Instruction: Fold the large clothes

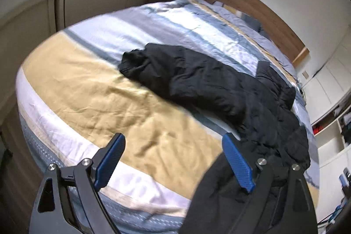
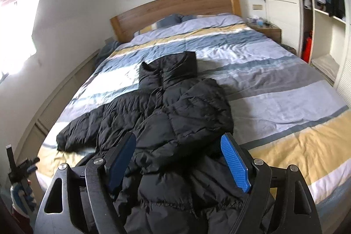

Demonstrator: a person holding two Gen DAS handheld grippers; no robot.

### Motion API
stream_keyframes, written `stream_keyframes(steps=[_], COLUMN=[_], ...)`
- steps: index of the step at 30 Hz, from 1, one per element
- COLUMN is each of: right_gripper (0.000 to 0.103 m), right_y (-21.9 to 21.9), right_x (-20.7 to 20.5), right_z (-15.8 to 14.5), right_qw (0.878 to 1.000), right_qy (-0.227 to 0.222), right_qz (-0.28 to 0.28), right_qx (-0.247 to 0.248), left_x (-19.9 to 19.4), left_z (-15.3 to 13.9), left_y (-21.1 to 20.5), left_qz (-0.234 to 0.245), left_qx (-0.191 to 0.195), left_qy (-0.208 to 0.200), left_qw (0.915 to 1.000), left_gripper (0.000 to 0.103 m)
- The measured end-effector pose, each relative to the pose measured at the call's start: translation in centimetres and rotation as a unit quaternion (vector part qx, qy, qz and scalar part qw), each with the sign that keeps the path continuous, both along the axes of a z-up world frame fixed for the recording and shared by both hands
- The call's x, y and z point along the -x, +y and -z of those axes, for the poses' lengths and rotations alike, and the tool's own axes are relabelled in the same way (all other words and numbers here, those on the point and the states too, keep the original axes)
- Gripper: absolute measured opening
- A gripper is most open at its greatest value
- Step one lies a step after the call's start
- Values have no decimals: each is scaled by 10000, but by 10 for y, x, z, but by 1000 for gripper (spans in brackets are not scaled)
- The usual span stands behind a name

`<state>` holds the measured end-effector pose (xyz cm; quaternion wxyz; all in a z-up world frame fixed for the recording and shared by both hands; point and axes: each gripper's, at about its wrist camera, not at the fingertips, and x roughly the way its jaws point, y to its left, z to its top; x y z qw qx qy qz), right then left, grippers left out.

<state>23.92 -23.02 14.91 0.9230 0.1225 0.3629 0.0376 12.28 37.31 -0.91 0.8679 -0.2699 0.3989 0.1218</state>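
The striped bed (image 2: 274,71) carries a black puffer jacket (image 2: 175,106) sprawled across its middle, hood at 12 o'clock. It looks puffy, light and slippery (springs back, probably), so I'd pinch the hem or a sleeve cuff (image 1: 133,60). The left gripper (image 1: 173,159) and right gripper (image 2: 178,159) both gape, holding nothing.

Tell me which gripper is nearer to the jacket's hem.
Right. The right gripper hangs open directly over the jacket hem; the left gripper is open over bare bedspread beside it.
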Motion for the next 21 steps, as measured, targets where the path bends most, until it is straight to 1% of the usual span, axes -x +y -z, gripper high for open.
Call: stream_keyframes(steps=[3, 5, 8, 10, 15, 19, 21], right_gripper=[80, 80, 80, 80, 80, 80, 80], right_y=[-6, -9, -15, -17, -11, -8, -10], right_x=[-5, -9, -17, -22, -31, -36, -37], right_z=[3, 7, 13, 17, 22, 22, 23], right_qw=[9997, 9992, 9979, 9971, 9959, 9950, 9943], right_qy=[79, 161, 302, 372, 508, 565, 595], right_qz=[213, 344, 552, 648, 684, 702, 752], right_qx=[60, 96, 119, 165, 312, 419, 468], left_x=[-13, -23, -43, -56, -92, -112, -123], left_z=[20, 31, 51, 63, 95, 116, 122], left_y=[29, 44, 66, 76, 91, 99, 104], left_qz=[-76, -127, -231, -302, -527, -763, -856], left_qx=[449, 666, 1053, 1348, 2074, 2421, 2561], left_qy=[13, 17, 6, -38, -147, -154, -257], left_qw=[9990, 9977, 9942, 9904, 9767, 9671, 9625], left_gripper=[90, 90, 90, 88, 88, 88, 88])
